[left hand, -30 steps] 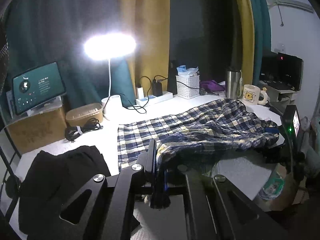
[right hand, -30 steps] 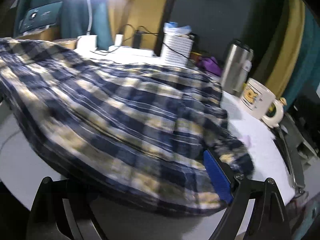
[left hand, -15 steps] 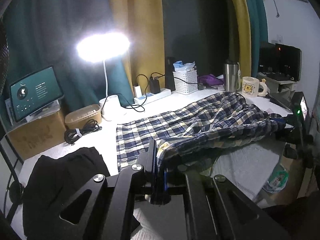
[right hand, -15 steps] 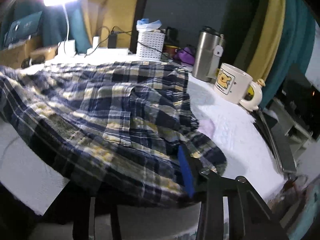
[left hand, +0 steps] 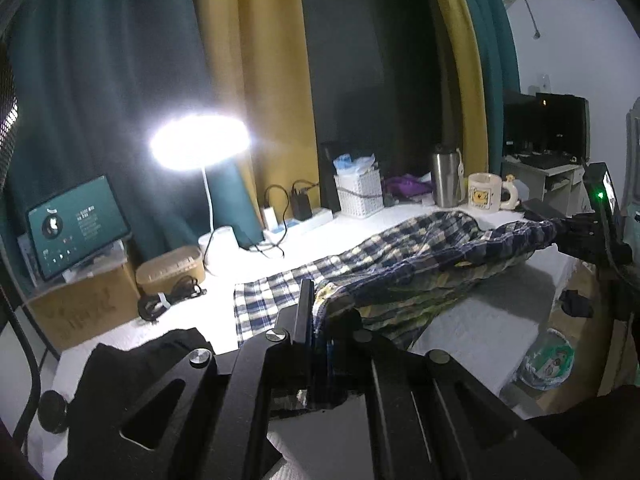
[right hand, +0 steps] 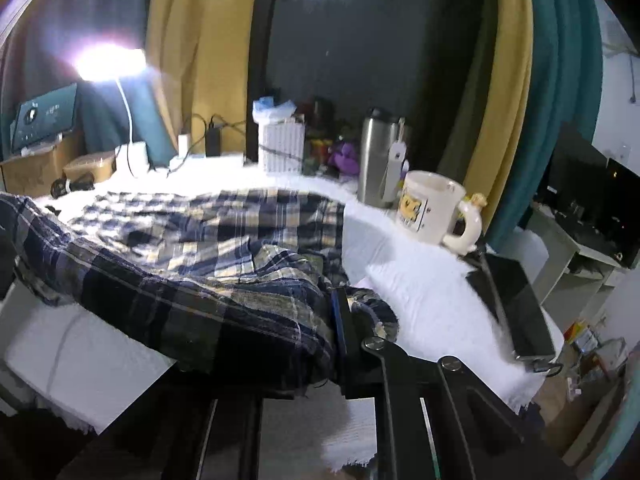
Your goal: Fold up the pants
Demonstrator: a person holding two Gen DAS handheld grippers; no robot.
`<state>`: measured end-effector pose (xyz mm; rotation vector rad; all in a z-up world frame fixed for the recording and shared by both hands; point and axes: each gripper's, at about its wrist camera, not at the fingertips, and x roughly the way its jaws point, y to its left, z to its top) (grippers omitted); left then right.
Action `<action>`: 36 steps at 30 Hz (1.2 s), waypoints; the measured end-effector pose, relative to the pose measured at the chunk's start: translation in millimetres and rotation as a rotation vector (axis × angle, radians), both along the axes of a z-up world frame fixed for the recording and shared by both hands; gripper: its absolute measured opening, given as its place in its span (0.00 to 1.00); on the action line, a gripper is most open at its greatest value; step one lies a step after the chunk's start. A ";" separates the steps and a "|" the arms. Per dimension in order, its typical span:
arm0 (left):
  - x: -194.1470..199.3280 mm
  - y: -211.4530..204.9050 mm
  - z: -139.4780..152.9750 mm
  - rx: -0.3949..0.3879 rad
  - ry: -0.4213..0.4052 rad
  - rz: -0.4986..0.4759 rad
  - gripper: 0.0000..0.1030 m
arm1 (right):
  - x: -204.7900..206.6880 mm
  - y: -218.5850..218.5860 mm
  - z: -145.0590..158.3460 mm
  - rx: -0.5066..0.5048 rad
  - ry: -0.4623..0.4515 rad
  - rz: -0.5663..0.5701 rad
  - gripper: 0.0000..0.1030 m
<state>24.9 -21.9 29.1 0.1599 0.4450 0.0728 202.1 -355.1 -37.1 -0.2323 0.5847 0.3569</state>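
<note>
Blue, white and yellow plaid pants lie across the white table, their near edge lifted off it. My left gripper is shut on the near edge of the pants at their left end. In the right wrist view the same plaid pants hang in a fold from my right gripper, which is shut on the cloth at the right end. From the left wrist view the right gripper shows at the far right, holding the raised edge taut above the table.
A black garment lies at the near left. Along the back stand a lit lamp, a tablet, a power strip, a white basket, a steel tumbler and a mug. A dark flat device lies near the right edge.
The right gripper went from open beside the pants' edge to shut on it and lifted it. Both grippers rose, pulling the near edge up off the table.
</note>
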 end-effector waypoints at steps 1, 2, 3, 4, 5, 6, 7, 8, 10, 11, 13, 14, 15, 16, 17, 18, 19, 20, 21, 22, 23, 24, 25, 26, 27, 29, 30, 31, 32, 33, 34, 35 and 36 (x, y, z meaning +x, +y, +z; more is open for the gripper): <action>-2.2 -1.8 4.0 0.005 -0.011 -0.003 0.03 | -1.7 -1.9 5.3 0.005 -0.010 -0.002 0.12; -4.0 -3.9 7.3 0.008 -0.021 -0.006 0.03 | -3.7 -3.7 10.1 0.009 -0.020 -0.005 0.12; -5.6 -5.4 10.9 0.011 -0.030 -0.010 0.03 | -5.4 -5.5 14.6 0.012 -0.030 -0.008 0.12; -7.4 -7.3 14.8 0.014 -0.040 -0.014 0.03 | -6.9 -7.7 19.7 0.014 -0.041 -0.012 0.11; -8.4 -8.6 18.0 0.016 -0.047 -0.018 0.03 | -7.9 -9.6 23.5 0.015 -0.051 -0.016 0.11; -9.6 -10.0 21.3 0.017 -0.055 -0.023 0.03 | -8.6 -10.8 25.9 0.015 -0.057 -0.020 0.11; -11.4 -12.0 24.7 0.020 -0.063 -0.031 0.03 | -9.4 -13.1 29.2 0.016 -0.064 -0.024 0.11; -12.7 -13.6 27.6 0.023 -0.068 -0.037 0.03 | -10.3 -15.7 31.6 0.019 -0.069 -0.029 0.11; -16.1 -18.2 35.2 0.033 -0.084 -0.052 0.03 | -11.5 -18.9 35.9 0.026 -0.076 -0.033 0.11; -18.2 -20.3 39.2 0.036 -0.094 -0.057 0.03 | -12.6 -20.1 38.1 0.030 -0.082 -0.035 0.11; -23.8 -24.3 48.5 0.045 -0.121 -0.064 0.03 | -14.9 -21.9 43.9 0.042 -0.096 -0.036 0.11; -26.1 -26.0 52.5 0.052 -0.131 -0.066 0.03 | -14.8 -22.7 45.2 0.046 -0.101 -0.037 0.11; -28.4 -28.5 57.2 0.062 -0.143 -0.068 0.03 | -15.3 -23.9 48.4 0.055 -0.108 -0.039 0.11; -29.8 -30.4 60.1 0.068 -0.149 -0.070 0.03 | -16.0 -24.4 50.4 0.061 -0.113 -0.041 0.11; -31.4 -31.9 63.4 0.073 -0.156 -0.072 0.03 | -16.6 -25.7 53.2 0.068 -0.119 -0.042 0.11; -33.6 -33.9 66.8 0.079 -0.164 -0.074 0.03 | -17.4 -26.3 55.6 0.072 -0.125 -0.042 0.11; -36.2 -36.2 70.5 0.086 -0.173 -0.076 0.03 | -18.6 -27.4 58.5 0.077 -0.133 -0.043 0.11; -38.5 -38.3 73.8 0.093 -0.180 -0.077 0.03 | -20.0 -28.3 61.0 0.081 -0.138 -0.043 0.11; -40.2 -39.3 76.0 0.096 -0.186 -0.078 0.03 | -21.7 -29.9 63.7 0.085 -0.144 -0.043 0.11; -42.6 -40.8 78.8 0.101 -0.192 -0.080 0.03 | -22.9 -30.9 65.3 0.087 -0.148 -0.043 0.11; -44.9 -42.2 80.9 0.106 -0.197 -0.081 0.03 | -24.7 -32.3 67.2 0.091 -0.152 -0.042 0.11; -47.4 -44.0 83.1 0.113 -0.202 -0.083 0.03 | -26.0 -33.4 68.0 0.093 -0.154 -0.041 0.11; -51.3 -46.8 85.1 0.121 -0.210 -0.086 0.03 | -28.4 -34.5 69.4 0.093 -0.159 -0.040 0.11; -54.1 -48.6 87.6 0.128 -0.216 -0.090 0.03 | -29.6 -35.4 70.2 0.093 -0.160 -0.040 0.11; -56.2 -50.4 90.1 0.135 -0.222 -0.094 0.03 | -31.4 -36.0 71.0 0.094 -0.160 -0.039 0.11; -61.2 -53.8 93.7 0.149 -0.231 -0.101 0.03 | -34.6 -37.2 71.6 0.093 -0.162 -0.037 0.11; -63.2 -55.4 94.7 0.156 -0.234 -0.103 0.03 | -36.9 -38.1 71.8 0.095 -0.162 -0.036 0.11; -65.0 -56.7 95.6 0.162 -0.236 -0.105 0.03 | -38.7 -38.6 72.0 0.095 -0.163 -0.036 0.11; -65.8 -57.2 96.1 0.165 -0.236 -0.106 0.03 | -39.7 -39.2 71.9 0.096 -0.163 -0.036 0.11; -66.6 -57.3 96.1 0.168 -0.235 -0.106 0.03 | -41.6 -39.8 72.6 0.097 -0.164 -0.036 0.11; -66.4 -56.1 96.3 0.168 -0.234 -0.106 0.03 | -43.1 -40.2 73.2 0.098 -0.165 -0.035 0.11; -65.8 -54.9 96.5 0.167 -0.234 -0.105 0.03 | -44.2 -39.9 73.7 0.097 -0.165 -0.033 0.11; -65.6 -53.9 96.5 0.162 -0.234 -0.104 0.03 | -44.4 -39.4 73.9 0.095 -0.164 -0.031 0.11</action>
